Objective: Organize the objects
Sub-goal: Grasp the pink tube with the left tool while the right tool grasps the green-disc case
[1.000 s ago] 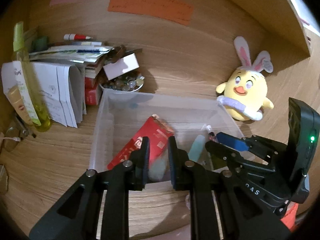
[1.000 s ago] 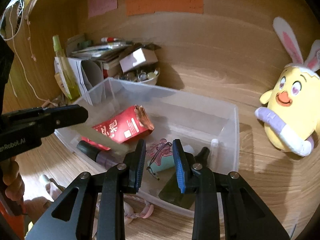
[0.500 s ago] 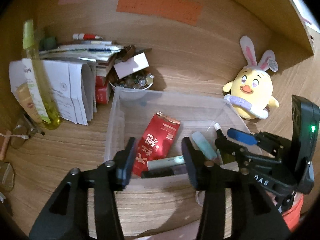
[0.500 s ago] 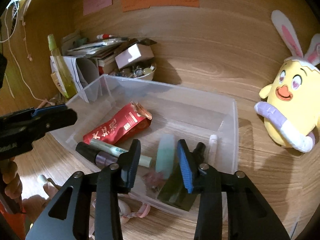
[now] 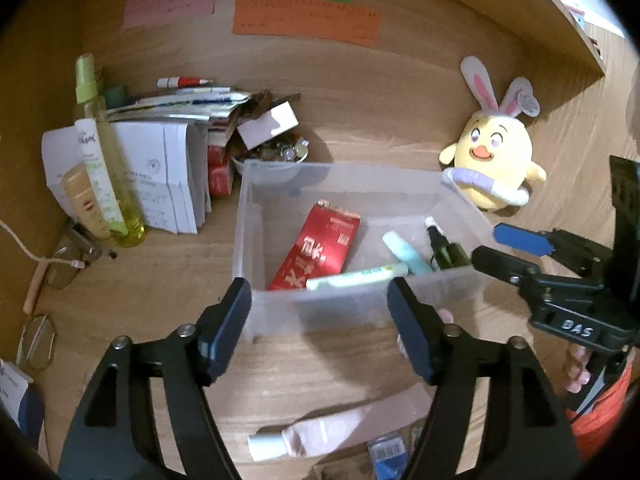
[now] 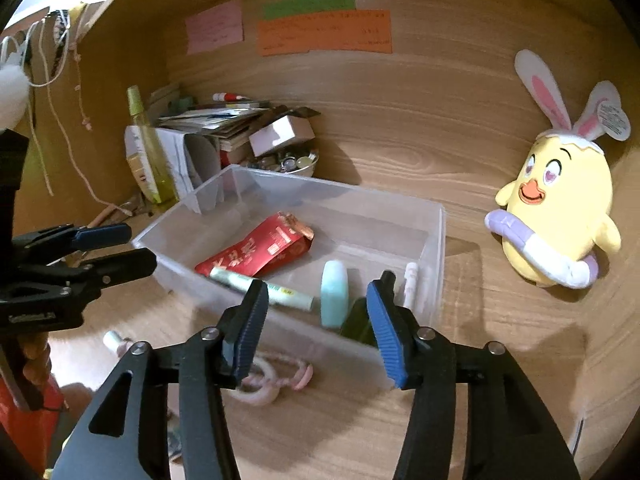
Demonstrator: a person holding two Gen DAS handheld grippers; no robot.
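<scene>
The left gripper (image 5: 320,320) is hovering with its jaws spread wide and nothing between them, and the right gripper (image 6: 316,320) is likewise hanging open and empty, both just short of the near wall of the clear bin (image 5: 360,308). Below the left gripper, on the bare surface (image 5: 160,280) in front of the bin, a pink tube (image 5: 316,436) is lying with its white cap pointing left, its long axis running across the gripper's line of sight (so the jaws are probably already standing roughly square to it). The left gripper is sitting almost directly over it, making it seemingly the nearer one, while a pink looped cord (image 6: 264,380) is resting just under the right gripper.
</scene>
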